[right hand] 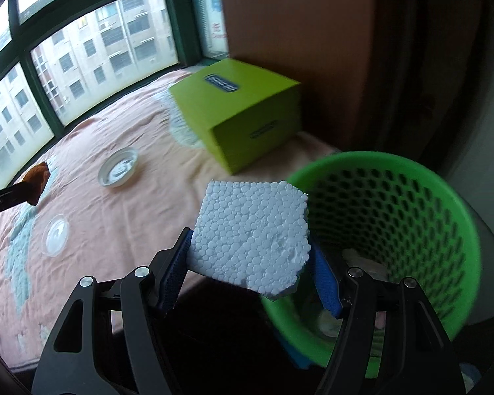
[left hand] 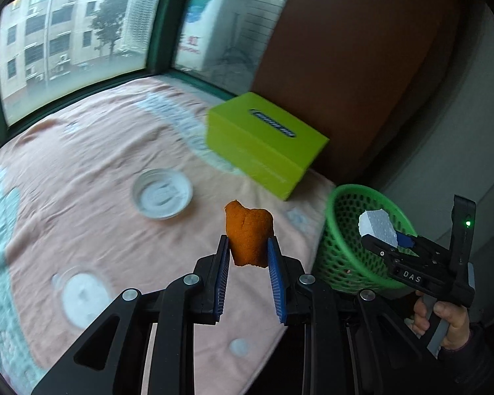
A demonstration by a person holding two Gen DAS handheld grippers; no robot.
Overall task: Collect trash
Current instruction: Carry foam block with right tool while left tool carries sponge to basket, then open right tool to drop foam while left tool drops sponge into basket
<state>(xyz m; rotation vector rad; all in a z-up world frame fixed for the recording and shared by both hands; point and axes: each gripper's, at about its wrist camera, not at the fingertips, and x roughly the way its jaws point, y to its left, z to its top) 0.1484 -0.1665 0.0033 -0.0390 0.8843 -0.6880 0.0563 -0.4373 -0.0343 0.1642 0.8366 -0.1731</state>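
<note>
My left gripper (left hand: pixel 248 247) is shut on an orange peel piece (left hand: pixel 248 235) and holds it above the pink blanket (left hand: pixel 92 171), left of the green mesh trash basket (left hand: pixel 337 256). My right gripper (right hand: pixel 252 253) is shut on a white styrofoam chunk (right hand: pixel 250 233), held at the near left rim of the basket (right hand: pixel 444 197). In the left wrist view the right gripper (left hand: pixel 390 242) with the styrofoam (left hand: pixel 377 227) hangs over the basket's opening. The orange peel (right hand: pixel 38 177) shows at the far left of the right wrist view.
A lime green box (left hand: pixel 263 141) stands on the blanket against a brown cabinet (left hand: pixel 345 65). A white lid (left hand: pixel 163 194) lies mid-blanket, and another lid (left hand: pixel 80 291) lies nearer. Windows line the far side. Some trash lies in the basket bottom (right hand: pixel 362 260).
</note>
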